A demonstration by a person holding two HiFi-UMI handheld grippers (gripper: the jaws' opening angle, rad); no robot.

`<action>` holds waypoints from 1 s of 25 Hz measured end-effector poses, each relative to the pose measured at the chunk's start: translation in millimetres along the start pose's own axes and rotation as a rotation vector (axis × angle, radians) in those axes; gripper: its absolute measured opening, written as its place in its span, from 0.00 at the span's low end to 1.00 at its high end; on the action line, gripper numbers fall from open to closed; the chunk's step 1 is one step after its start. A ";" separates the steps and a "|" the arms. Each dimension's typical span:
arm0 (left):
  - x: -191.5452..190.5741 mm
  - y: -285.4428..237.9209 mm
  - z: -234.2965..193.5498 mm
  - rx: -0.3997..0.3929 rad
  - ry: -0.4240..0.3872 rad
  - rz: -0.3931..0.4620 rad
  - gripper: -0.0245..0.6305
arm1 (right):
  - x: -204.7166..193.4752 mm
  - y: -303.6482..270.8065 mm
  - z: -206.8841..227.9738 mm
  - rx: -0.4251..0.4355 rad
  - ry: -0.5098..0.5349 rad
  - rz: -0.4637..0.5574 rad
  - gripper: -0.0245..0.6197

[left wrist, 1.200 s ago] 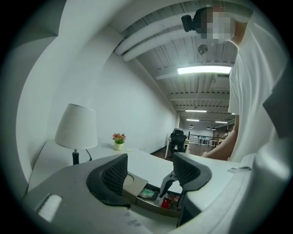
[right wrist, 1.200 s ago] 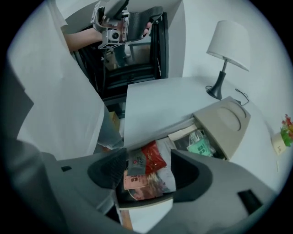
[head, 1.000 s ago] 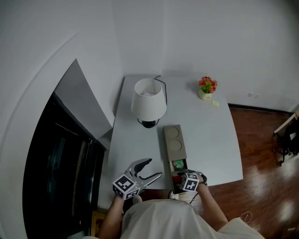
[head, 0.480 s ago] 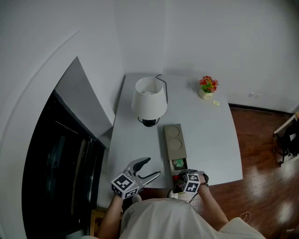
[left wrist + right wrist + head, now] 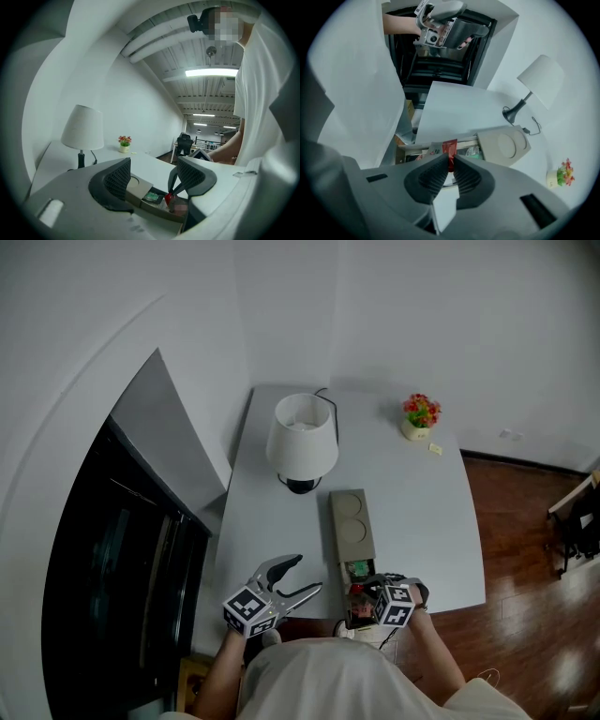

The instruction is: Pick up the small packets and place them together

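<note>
Right gripper [image 5: 451,163] has come up a bit off the near end of the beige organizer box [image 5: 349,521] compared with a second ago, and its jaws have just been closing. They're now pinched tight on a small red packet [image 5: 449,146], which sticks up out of the tips just above the open compartment. So the pick looks done to me, and what's left is carrying it over to wherever the packets get grouped.

A green packet [image 5: 356,568] and what looks like a few more are sitting in that compartment, so I'd guess we're early on.

Left gripper [image 5: 152,176] hangs beside the box over the white table [image 5: 422,512], jaws spread wide with nothing held between them.
</note>
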State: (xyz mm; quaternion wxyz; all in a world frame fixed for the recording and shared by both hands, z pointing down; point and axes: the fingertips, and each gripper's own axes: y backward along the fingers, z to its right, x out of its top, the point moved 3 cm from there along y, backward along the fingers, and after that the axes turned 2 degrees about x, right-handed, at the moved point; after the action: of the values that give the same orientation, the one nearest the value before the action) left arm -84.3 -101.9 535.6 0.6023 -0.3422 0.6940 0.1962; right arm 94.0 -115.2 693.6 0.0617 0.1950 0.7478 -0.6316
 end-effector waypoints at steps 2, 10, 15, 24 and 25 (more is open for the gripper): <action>0.4 0.4 -2.5 0.004 0.004 0.003 0.52 | 5.5 9.9 14.6 -0.034 0.003 0.027 0.11; -0.8 -3.8 -11.6 0.007 0.015 -0.006 0.52 | 17.8 22.4 113.2 -0.142 0.066 0.067 0.11; -0.3 -4.4 -21.4 0.020 0.021 -0.019 0.52 | 22.9 8.5 176.2 -0.121 0.205 0.054 0.11; -1.9 4.6 -35.9 0.093 0.033 -0.042 0.51 | 27.8 -46.6 249.5 -0.045 0.286 0.023 0.11; -2.2 6.3 -36.9 0.103 0.035 -0.044 0.51 | 26.0 -52.8 252.1 -0.031 0.300 0.003 0.11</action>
State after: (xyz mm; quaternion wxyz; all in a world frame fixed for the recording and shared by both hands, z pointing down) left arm -114.6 -122.3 544.2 0.6110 -0.3294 0.7060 0.1409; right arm 11.8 -360.6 684.4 -0.0467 0.2875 0.7581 -0.5835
